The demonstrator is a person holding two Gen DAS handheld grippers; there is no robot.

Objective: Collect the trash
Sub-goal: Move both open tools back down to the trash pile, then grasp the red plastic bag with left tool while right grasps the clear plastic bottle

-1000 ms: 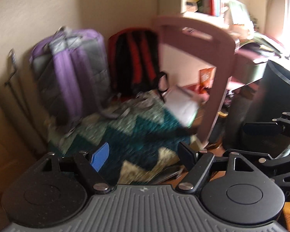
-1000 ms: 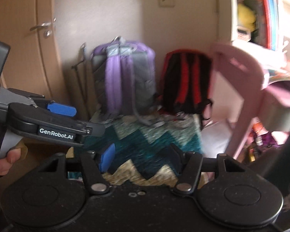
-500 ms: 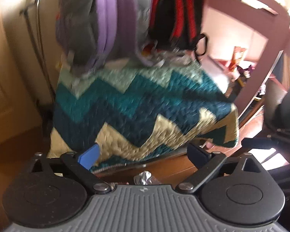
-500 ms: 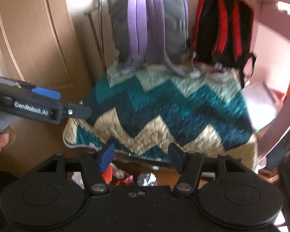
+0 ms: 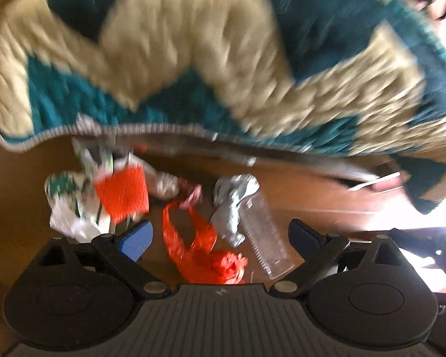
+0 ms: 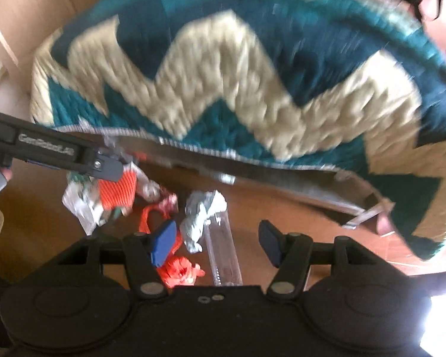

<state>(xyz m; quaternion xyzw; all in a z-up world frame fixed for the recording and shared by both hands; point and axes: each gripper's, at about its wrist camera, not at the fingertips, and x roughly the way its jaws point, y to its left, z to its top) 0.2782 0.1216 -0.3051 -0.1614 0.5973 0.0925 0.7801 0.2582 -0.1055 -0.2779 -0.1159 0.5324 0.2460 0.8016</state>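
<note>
The left claw (image 5: 220, 238) points steeply down at the wooden floor (image 5: 312, 196) with its jaws spread wide, having just been opening, and nothing is pressed between them; through the gap show a crumpled red plastic bag (image 5: 199, 250), a wad of silver foil (image 5: 232, 205) and a clear plastic strip (image 5: 264, 235) lying on the floor. The right claw (image 6: 217, 241) also points down, jaws open and holding nothing, with the same clear strip (image 6: 223, 247) and foil wad (image 6: 199, 217) between its fingers and the red bag (image 6: 178, 267) by its blue left pad. Farther out, the trash continues to the left: an orange ribbed piece (image 5: 122, 193) over white and green wrappers (image 5: 71, 202), all just beside the edge of a teal and beige zigzag blanket (image 5: 193, 59) that hangs over the floor. The pictures are blurred.
</note>
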